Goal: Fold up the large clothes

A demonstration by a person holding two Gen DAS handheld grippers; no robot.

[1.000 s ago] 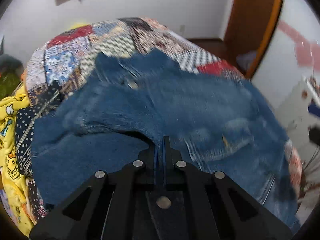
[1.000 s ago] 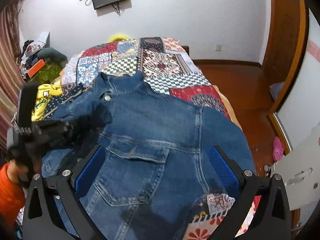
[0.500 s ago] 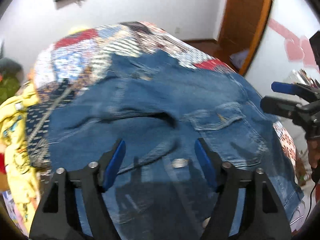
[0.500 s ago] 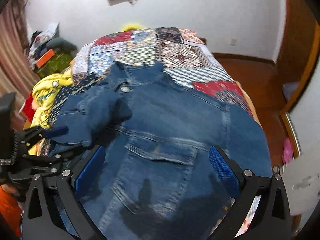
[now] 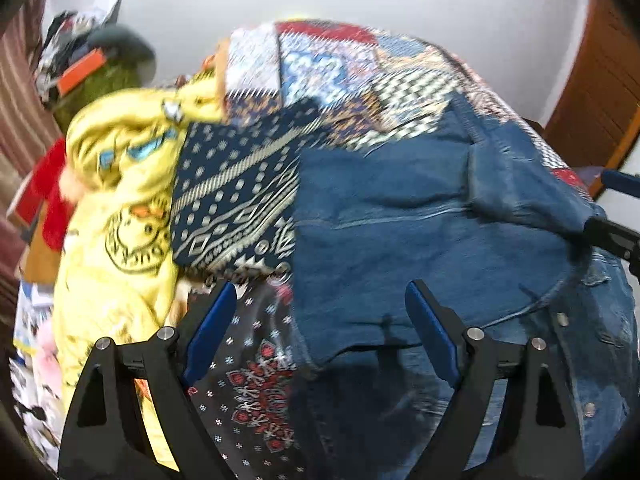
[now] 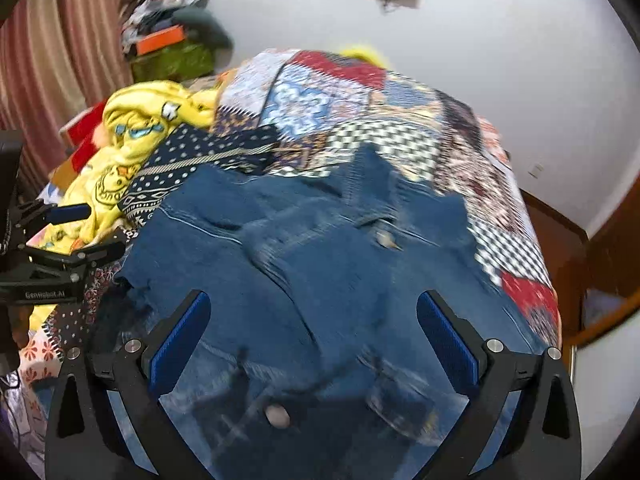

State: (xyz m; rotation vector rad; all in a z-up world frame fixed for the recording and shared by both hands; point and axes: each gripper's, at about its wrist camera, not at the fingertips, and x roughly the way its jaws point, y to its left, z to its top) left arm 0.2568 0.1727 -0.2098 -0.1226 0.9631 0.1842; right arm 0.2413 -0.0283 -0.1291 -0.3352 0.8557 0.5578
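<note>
Both grippers tilt down over the bed. The left gripper (image 5: 316, 320) is spreading its fingers, nothing between them; the right gripper (image 6: 314, 336) has fingers wide and empty. The denim jacket (image 6: 320, 272) lies spread on the patchwork quilt (image 6: 360, 100) near the bed's foot edge. Yellow clothing (image 5: 120, 208) is heaped at the quilt's left edge, before a white wall (image 6: 500, 40).

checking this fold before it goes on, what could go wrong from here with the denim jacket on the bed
1. The left gripper, jaws opening with nothing between them, hovers over the edge of the denim jacket and the patterned bedspread; a grab there could catch both.
2. The yellow garment lies bunched close beside the jacket, so a fold toward it could land on it.
3. The folded-in part looks rumpled; folding over it may lock creases in.
</note>
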